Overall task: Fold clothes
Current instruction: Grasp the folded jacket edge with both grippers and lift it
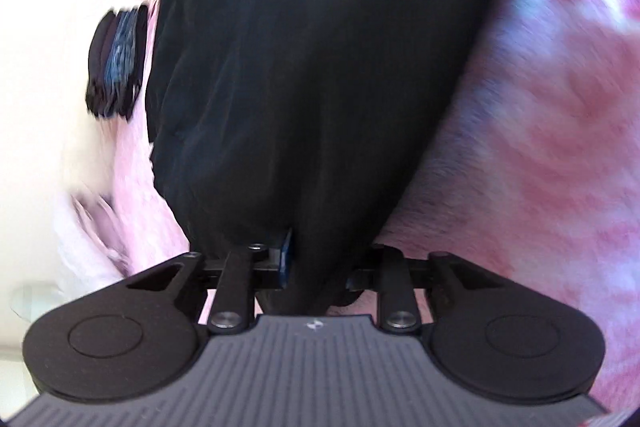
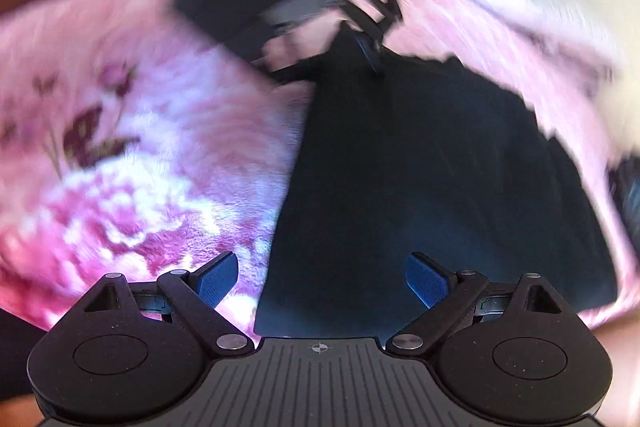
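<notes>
Left tongs [image 1: 316,267]: clenched on a gathered edge of the black, thin woven garment [image 1: 320,67], whose cloth fills the narrow gap between the arms and hides all but a sliver of one blue pad. From this pinch the fabric fans away in a broad dark sheet, with its creases running out from the pinch. The pinch at the edge probably serves to carry or anchor that side while a fold is made.

Right tongs [image 2: 322,281]: released, the two blue ribbed pads [image 2: 426,283] spread wide with nothing between them, poised over the near edge of the same black garment [image 2: 420,167]. The wide stance suits a fresh grasp on this lower hem or corner, which appears to be the next move needed.

Surroundings: the garment lies spread on a pink, fluffy blanket with a magenta flower pattern [image 2: 120,187], apparently covering a bed, which gives a soft, flat surface for folding. The left tongs are visible in the right wrist view at the garment's far end [image 2: 368,47]. A dark stack of what look like folded clothes [image 1: 116,63] sits at the blanket's far side, too blurred to identify.
</notes>
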Demonstrator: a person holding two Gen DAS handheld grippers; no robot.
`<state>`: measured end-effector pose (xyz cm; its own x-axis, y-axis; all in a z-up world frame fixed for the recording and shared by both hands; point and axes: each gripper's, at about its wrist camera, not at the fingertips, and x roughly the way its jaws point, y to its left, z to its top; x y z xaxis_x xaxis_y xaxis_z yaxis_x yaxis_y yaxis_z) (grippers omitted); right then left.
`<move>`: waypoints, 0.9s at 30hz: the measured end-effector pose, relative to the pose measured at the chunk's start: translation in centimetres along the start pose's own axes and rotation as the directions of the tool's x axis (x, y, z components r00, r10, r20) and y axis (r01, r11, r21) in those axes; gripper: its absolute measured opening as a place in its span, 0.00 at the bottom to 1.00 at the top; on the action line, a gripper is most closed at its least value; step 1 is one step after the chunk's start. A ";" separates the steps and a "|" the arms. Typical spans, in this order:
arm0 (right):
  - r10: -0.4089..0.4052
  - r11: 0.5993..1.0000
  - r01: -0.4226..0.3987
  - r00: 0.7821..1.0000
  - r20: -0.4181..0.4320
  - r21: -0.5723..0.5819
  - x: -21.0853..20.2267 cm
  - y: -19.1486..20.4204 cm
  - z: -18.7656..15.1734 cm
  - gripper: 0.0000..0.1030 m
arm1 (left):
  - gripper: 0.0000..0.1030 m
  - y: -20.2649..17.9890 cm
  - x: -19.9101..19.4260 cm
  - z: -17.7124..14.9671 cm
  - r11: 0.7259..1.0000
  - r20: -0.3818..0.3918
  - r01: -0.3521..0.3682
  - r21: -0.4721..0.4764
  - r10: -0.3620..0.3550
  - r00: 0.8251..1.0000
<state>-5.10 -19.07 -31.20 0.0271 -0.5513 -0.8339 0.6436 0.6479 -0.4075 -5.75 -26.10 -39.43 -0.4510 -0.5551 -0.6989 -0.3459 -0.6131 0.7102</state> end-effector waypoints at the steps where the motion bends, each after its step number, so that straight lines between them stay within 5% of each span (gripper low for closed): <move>1: -0.039 0.998 0.039 0.999 -0.007 -0.052 0.7 0.6 -0.1 0.91 | 0.20 0.7 0.2 0.0 0.999 0.004 0.014 -0.036 -0.014 1.000; 4: -0.123 0.978 0.123 0.992 0.011 -0.167 2.2 1.0 -1.0 0.91 | 0.18 1.9 0.1 0.2 0.995 0.026 0.041 -0.090 -0.038 0.999; 10: -0.203 0.955 0.207 0.978 0.043 -0.211 3.2 -1.1 -2.0 0.91 | 0.17 2.6 -0.1 0.0 0.989 0.055 0.070 -0.126 -0.064 0.996; 15: -0.209 0.955 0.208 0.978 0.021 -0.211 4.1 -3.0 -2.6 0.91 | 0.16 2.5 -0.4 0.1 0.989 0.042 0.083 -0.126 -0.078 0.996; 17: -0.136 0.977 0.133 0.991 -0.005 -0.169 3.9 -3.9 -2.3 0.72 | 0.14 2.6 -0.7 0.0 0.988 0.038 0.088 -0.126 -0.084 0.996; 18: -0.093 0.986 0.089 0.996 -0.019 -0.142 3.8 -4.4 -2.2 0.36 | 0.13 2.8 -0.8 0.0 0.988 0.039 0.092 -0.128 -0.087 0.995; 27: 0.112 0.993 -0.110 0.993 0.037 -0.045 -2.1 -8.5 0.1 0.25 | 0.09 5.4 -6.5 -0.6 0.978 0.010 0.101 -0.183 -0.100 0.995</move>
<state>-10.59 -23.47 -25.98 0.1273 -0.4948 -0.8596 0.6015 0.7276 -0.3298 -4.20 -26.16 -31.09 -0.4218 -0.4853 -0.7659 -0.2326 -0.7585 0.6087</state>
